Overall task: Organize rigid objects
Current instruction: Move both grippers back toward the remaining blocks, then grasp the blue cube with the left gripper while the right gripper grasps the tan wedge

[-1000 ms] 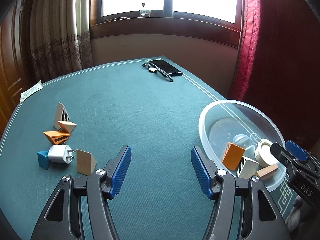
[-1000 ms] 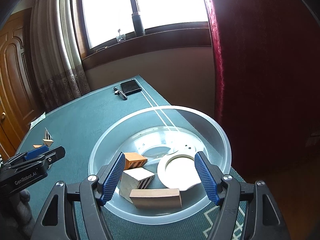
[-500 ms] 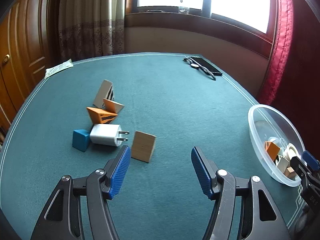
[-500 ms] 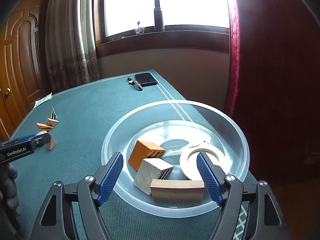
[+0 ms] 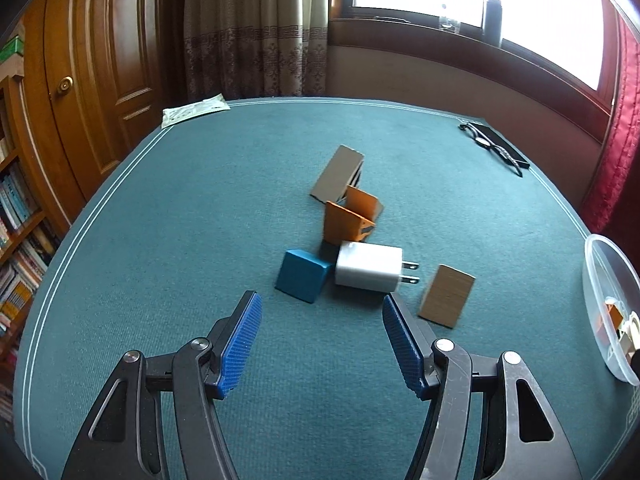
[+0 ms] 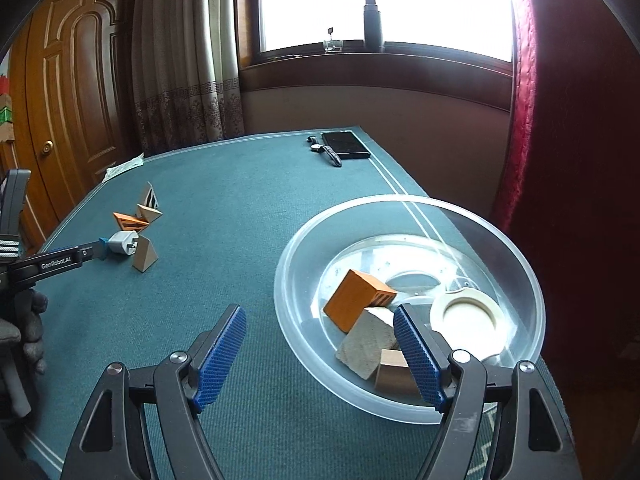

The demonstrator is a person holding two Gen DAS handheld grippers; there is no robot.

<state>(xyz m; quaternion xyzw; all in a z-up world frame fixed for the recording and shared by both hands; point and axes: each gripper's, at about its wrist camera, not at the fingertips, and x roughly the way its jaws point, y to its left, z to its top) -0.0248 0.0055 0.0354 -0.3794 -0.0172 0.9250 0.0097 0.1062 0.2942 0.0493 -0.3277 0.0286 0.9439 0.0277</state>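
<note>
My left tongs (image 5: 320,320) stand wide and empty, aimed at the charger (image 5: 369,267) and blue block (image 5: 303,276) just ahead on the cloth (image 5: 160,240). The charger looks light, stiff and slick; I'd pinch its 2 flat sides, clear of the prongs. My right tongs (image 6: 320,328) are wide too, holding nothing, beside the bowl (image 6: 520,264). Only the right view shows the bowl's orange block (image 6: 356,294) and ring (image 6: 468,312) clearly.

Teal tablecloth (image 5: 200,208), white charger (image 5: 368,269), blue cube (image 5: 304,276), orange blocks (image 5: 347,222), clear bowl (image 6: 516,256), striped orange block (image 6: 358,298).
</note>
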